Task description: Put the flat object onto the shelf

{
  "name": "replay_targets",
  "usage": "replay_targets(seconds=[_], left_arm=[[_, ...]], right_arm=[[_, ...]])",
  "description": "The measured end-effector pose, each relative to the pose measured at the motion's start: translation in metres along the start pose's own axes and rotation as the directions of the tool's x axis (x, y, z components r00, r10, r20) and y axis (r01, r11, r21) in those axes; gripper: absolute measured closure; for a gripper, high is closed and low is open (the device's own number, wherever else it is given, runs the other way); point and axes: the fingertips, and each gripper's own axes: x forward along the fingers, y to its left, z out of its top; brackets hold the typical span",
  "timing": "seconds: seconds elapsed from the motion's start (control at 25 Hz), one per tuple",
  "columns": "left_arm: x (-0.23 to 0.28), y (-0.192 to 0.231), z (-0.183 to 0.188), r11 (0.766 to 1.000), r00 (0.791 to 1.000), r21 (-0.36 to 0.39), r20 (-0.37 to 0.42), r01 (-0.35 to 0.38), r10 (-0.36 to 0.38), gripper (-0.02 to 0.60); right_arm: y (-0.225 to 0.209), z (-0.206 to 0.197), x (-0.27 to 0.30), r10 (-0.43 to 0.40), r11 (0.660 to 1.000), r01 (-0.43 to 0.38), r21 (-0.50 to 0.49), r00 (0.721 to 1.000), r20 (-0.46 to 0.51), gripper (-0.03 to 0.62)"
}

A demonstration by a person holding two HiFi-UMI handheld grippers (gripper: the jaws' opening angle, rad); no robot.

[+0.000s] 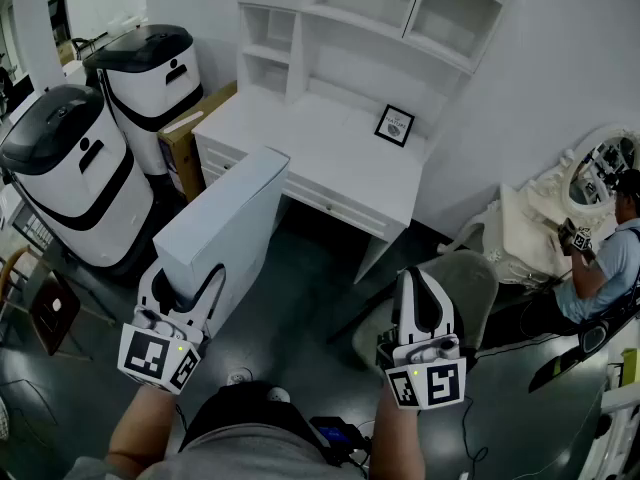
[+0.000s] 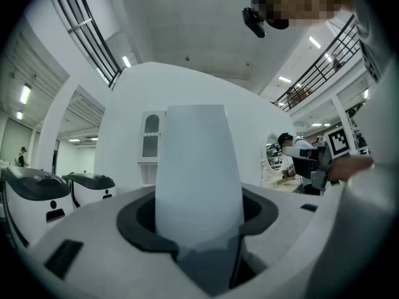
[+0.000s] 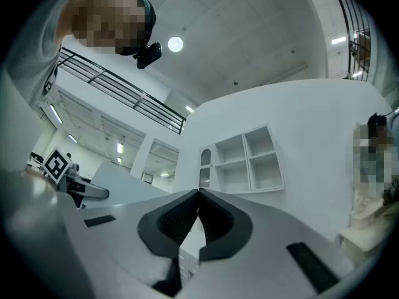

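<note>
Floor (image 1: 300, 298): dark grey and smooth, running from under the grippers to the white walls.
Left gripper (image 1: 190, 286): clenched on the near end of the flat board (image 1: 228, 213); in its own view the board (image 2: 196, 167) fills the gap between the pads.
Right gripper (image 1: 418, 280): empty, just to the right of the board; in its own view the jaw tips (image 3: 198, 195) meet with nothing between them.
Flat board, place: off the floor, standing on its long edge and reaching from the left gripper toward the front of the desk (image 1: 320, 153); it is not on any shelf.
Flat board, look: plain white, long and rectangular, thick enough to show a broad edge face, with square corners and no markings I can see.
Chair (image 1: 475, 278): one, pale grey with a rounded back, just beyond the right gripper.
Desk: one, white, with shallow drawers along its front.
Picture frame (image 1: 394, 125): one, small and dark, propped near the back of the desk top.
Shelf unit (image 1: 370, 8): one, white, with open compartments, rising from the back of the desk against the wall.
Machines (image 1: 65, 173): two, white bodies with black lids, side by side at the left, with a cardboard box (image 1: 190, 138) between them and the desk.
Far right corner: one ornate white dressing table (image 1: 600, 173) with an oval mirror, and one seated person (image 1: 610, 263) in front of it.
</note>
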Motion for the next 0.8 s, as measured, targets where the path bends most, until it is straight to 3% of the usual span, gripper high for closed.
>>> replay_targets(seconds=[0.56,0.8], left_arm=[[-0.002,-0.022,0.006,1.000,1.000,0.003,0.028,0.000,0.000,0.321],[-0.001,-0.026,0.009,1.000,0.999,0.002,0.044,-0.014,0.014,0.321]], right_arm=[[0.001,0.001,-0.015,0.030,0.999,-0.030,0.009,0.999,-0.011,0.568],[-0.006,0.002,-0.022,0.029,0.998,-0.029,0.062,1.000,0.010,0.566]])
